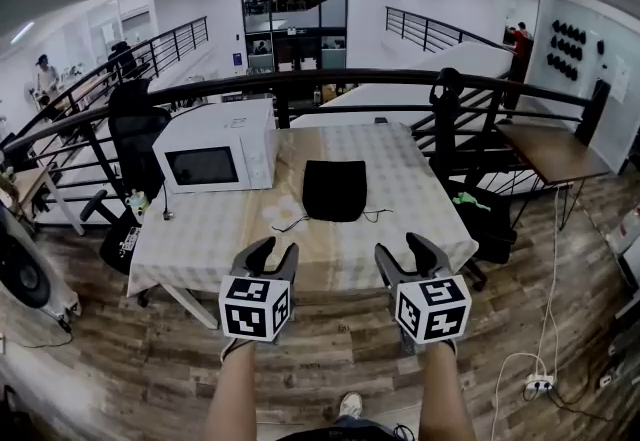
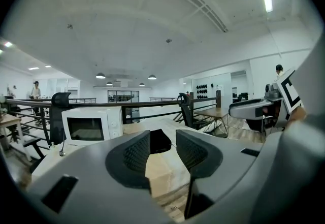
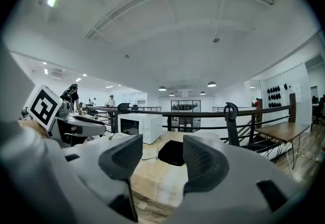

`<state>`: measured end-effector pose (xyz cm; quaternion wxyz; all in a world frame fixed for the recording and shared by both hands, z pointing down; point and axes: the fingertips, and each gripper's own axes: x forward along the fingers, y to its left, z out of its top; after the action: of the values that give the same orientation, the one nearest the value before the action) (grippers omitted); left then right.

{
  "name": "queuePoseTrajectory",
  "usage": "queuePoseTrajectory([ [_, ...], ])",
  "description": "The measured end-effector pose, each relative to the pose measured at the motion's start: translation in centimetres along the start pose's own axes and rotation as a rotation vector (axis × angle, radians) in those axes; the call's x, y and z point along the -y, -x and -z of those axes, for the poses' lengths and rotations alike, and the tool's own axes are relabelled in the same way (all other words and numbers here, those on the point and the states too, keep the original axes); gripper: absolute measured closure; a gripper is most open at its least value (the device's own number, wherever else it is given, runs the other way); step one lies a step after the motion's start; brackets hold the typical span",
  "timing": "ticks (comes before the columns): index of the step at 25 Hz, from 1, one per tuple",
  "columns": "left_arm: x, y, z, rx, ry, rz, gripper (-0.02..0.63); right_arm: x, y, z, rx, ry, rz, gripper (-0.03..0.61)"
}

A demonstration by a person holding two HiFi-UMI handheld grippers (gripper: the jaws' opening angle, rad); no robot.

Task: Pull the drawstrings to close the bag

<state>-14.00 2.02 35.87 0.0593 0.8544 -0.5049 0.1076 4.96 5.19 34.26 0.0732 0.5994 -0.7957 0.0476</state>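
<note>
Black drawstring bag [image 1: 334, 190] is laid flat mid-tabletop [image 1: 420, 189], ahead of and between both claws, well apart from each. Left claw [image 1: 276, 251] and right claw [image 1: 402, 249] are held at the near tabletop edge, both spread wide, nothing gripped. Bag is near-square, no clear long axis; corded edge is turned toward the claws. Counted: one bag, two drawstrings [image 1: 377, 215] trailing left and right, one microwave [image 1: 212, 157].
</note>
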Motion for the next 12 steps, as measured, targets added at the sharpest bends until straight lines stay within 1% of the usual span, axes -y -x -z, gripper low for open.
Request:
queuePoseTrajectory([
  [5, -0.2, -2.9, -0.5, -0.005, 0.012, -0.013, 0.419, 2.1, -2.5, -0.2, -0.001, 0.005, -0.036, 0.323],
  [12, -0.5, -6.9, -1.2, -0.017, 0.003, -0.052, 0.417, 5.4, -5.7, -0.6, 0.005, 0.01, -0.077, 0.314],
])
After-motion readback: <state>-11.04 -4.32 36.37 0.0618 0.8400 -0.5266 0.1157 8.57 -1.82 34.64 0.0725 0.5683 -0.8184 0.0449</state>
